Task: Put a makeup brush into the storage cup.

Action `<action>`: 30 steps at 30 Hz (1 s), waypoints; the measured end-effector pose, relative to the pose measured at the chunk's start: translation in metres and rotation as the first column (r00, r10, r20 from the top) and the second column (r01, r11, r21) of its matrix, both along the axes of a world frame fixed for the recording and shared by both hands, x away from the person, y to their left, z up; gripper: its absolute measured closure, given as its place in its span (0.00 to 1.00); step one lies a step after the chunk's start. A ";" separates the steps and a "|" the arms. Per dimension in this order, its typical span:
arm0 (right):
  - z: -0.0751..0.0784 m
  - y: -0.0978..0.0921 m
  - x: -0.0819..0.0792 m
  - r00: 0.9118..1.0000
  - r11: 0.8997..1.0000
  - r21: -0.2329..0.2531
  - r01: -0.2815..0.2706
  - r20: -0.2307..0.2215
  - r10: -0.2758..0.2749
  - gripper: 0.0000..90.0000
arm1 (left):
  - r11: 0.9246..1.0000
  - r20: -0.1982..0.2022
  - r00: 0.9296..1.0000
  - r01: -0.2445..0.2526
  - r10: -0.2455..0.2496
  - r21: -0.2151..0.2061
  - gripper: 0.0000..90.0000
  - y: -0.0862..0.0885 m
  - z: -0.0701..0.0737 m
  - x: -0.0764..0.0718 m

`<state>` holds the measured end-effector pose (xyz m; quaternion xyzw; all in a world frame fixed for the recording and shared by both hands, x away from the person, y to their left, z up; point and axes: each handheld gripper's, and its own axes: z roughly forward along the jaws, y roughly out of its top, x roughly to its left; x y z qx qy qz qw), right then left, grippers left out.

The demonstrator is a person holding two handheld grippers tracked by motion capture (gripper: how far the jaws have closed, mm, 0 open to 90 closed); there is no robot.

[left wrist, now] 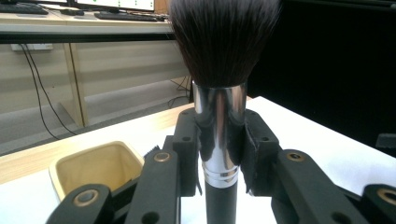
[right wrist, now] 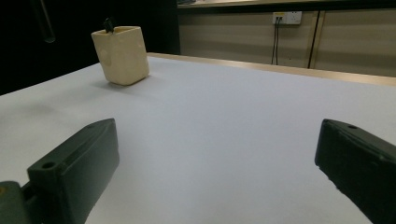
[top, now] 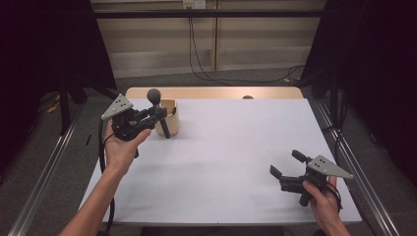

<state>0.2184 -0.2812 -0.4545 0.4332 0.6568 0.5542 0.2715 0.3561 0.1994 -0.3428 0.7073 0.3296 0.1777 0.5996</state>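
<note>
Left gripper [left wrist: 219, 154] clamps brush [left wrist: 222, 70] beside cup [left wrist: 95, 165]; table [top: 231, 147] open.

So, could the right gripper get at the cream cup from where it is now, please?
Probably yes: the right gripper is open and bare white table lies between it and the cup, though the left gripper holds a brush beside it.

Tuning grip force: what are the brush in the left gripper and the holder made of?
Brush: shiny mirror-like ferrule, likely polished metal; matte black handle, plastic or painted wood; soft dark bristles. Holder: cream, matte, thick-walled, looks ceramic or resin.
</note>
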 end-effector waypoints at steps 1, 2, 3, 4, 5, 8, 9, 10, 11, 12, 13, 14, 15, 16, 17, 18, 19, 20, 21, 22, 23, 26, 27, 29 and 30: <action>0.000 0.000 0.000 1.000 1.000 0.000 -0.005 0.002 0.005 0.00 | 1.000 -0.005 1.000 -0.001 0.001 -0.001 0.79 0.000 0.001 0.002; 0.000 0.000 0.000 1.000 1.000 -0.001 -0.003 0.000 0.003 0.00 | 1.000 -0.015 1.000 0.003 -0.003 0.001 0.78 0.000 0.002 0.004; 0.000 0.001 0.000 1.000 1.000 -0.001 -0.005 0.000 0.005 0.00 | 1.000 -0.022 1.000 0.014 -0.014 0.006 0.78 0.000 0.003 0.006; 0.000 0.001 -0.001 1.000 1.000 -0.003 -0.007 -0.001 0.007 0.00 | 1.000 -0.017 1.000 0.011 -0.011 0.011 0.79 -0.001 0.004 0.007; 0.000 0.001 -0.001 1.000 1.000 -0.007 -0.004 -0.001 0.004 0.00 | 1.000 -0.019 1.000 0.011 -0.011 0.005 0.78 -0.001 0.005 0.008; 0.000 0.000 -0.001 1.000 1.000 -0.010 -0.007 -0.003 0.007 0.00 | 1.000 -0.019 1.000 0.013 -0.013 0.000 0.79 -0.001 0.010 0.011; 0.000 0.000 -0.001 1.000 1.000 -0.011 -0.007 0.004 0.007 0.00 | 1.000 -0.020 1.000 0.010 -0.010 0.001 0.79 0.000 0.012 0.012; 0.000 0.000 -0.001 1.000 1.000 -0.010 -0.006 0.004 0.006 0.00 | 1.000 -0.018 1.000 0.008 -0.008 0.000 0.79 0.000 0.015 0.014; 0.000 0.000 -0.001 1.000 1.000 -0.011 -0.010 0.004 0.010 0.00 | 1.000 -0.016 1.000 0.005 -0.005 0.001 0.79 0.000 0.016 0.016; 0.000 0.000 -0.001 1.000 1.000 -0.013 -0.012 0.007 0.012 0.00 | 1.000 -0.014 1.000 0.000 0.000 -0.002 0.78 0.000 0.018 0.017; 0.001 0.000 -0.002 1.000 1.000 -0.006 -0.008 0.006 0.008 0.00 | 1.000 -0.013 1.000 -0.006 0.006 0.002 0.79 0.001 0.019 0.020; 0.001 -0.001 -0.002 1.000 1.000 -0.006 -0.007 0.003 0.007 0.00 | 1.000 -0.011 1.000 -0.010 0.010 0.007 0.79 0.002 0.020 0.022; 0.001 -0.001 -0.002 1.000 1.000 -0.009 -0.007 0.004 0.007 0.00 | 1.000 -0.014 1.000 -0.016 0.016 0.004 0.78 0.003 0.021 0.024; 0.001 -0.002 -0.002 1.000 1.000 -0.010 -0.006 0.003 0.006 0.00 | 1.000 -0.010 1.000 -0.021 0.022 0.004 0.79 0.003 0.021 0.027; 0.001 -0.002 -0.002 1.000 1.000 -0.009 -0.005 0.003 0.005 0.00 | 1.000 -0.007 1.000 -0.025 0.025 0.007 0.78 0.004 0.022 0.029; 0.001 -0.002 -0.002 1.000 1.000 -0.009 -0.005 0.003 0.005 0.00 | 0.999 -0.008 0.999 -0.035 0.035 0.011 0.79 0.005 0.022 0.033; 0.001 -0.001 -0.002 1.000 1.000 -0.009 -0.007 0.003 0.007 0.00 | 0.999 -0.009 0.999 -0.044 0.044 0.013 0.79 0.005 0.022 0.037; 0.001 -0.001 -0.002 1.000 1.000 -0.008 -0.006 0.002 0.006 0.00 | 0.998 -0.014 0.998 -0.054 0.054 0.010 0.79 0.006 0.023 0.040; 0.001 -0.001 -0.002 1.000 1.000 -0.010 -0.008 0.002 0.008 0.00 | 0.998 -0.016 0.998 -0.058 0.058 0.013 0.79 0.006 0.023 0.043; 0.001 -0.001 -0.002 1.000 1.000 -0.010 -0.008 0.001 0.008 0.00 | 0.998 -0.014 0.998 -0.065 0.065 0.017 0.79 0.007 0.023 0.045; 0.001 -0.001 -0.002 1.000 1.000 -0.009 -0.008 0.003 0.008 0.00 | 0.997 -0.013 0.997 -0.072 0.072 0.015 0.79 0.007 0.024 0.048; 0.000 -0.001 -0.002 1.000 1.000 -0.012 -0.009 0.008 0.009 0.00 | 0.996 -0.007 0.996 -0.085 0.085 0.014 0.79 0.009 0.027 0.054; 0.000 -0.001 -0.002 1.000 1.000 -0.015 -0.012 0.010 0.012 0.00 | 0.996 -0.010 0.996 -0.090 0.090 0.011 0.79 0.008 0.027 0.056; 0.000 -0.001 -0.002 1.000 1.000 -0.015 -0.012 0.010 0.013 0.00 | 0.995 0.004 0.995 -0.096 0.096 0.018 0.79 0.008 0.027 0.059; 0.000 -0.001 -0.002 1.000 1.000 -0.014 -0.013 0.010 0.014 0.00 | 0.995 0.008 0.995 -0.102 0.102 0.013 0.79 0.007 0.026 0.061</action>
